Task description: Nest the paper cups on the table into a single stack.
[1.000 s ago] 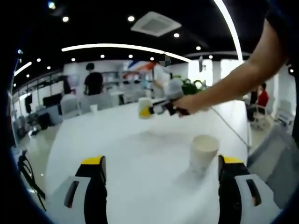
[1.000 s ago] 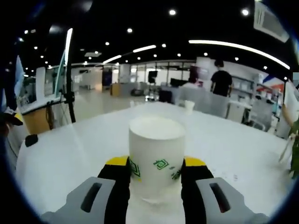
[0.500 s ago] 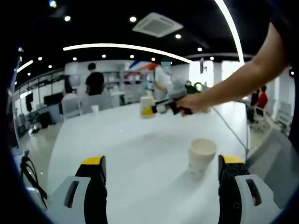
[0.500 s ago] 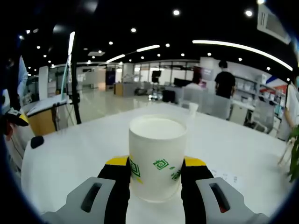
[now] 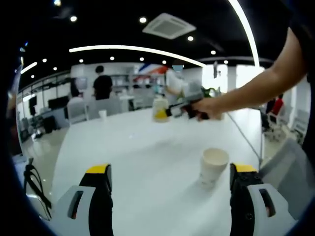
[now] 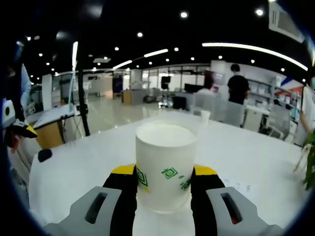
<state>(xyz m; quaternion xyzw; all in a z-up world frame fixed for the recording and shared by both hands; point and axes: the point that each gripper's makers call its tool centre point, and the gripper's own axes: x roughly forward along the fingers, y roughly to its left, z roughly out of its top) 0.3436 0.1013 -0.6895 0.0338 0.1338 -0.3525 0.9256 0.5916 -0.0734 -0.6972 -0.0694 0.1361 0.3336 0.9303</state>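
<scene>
White paper cup [image 6: 165,167] with green logos is clamped in the right claw [image 6: 164,184], and over the last second it's been carried up and off the worktop [image 5: 147,157]. The left claw [image 5: 170,184] hangs wide open, holding nothing, near the 2nd cup [image 5: 213,167], which stands upright. Looks like the lifted one is ready to nest into that cup next.

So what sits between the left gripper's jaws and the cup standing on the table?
Nothing: in the left gripper view, only bare white table lies between the open left gripper and the standing cup.
</scene>
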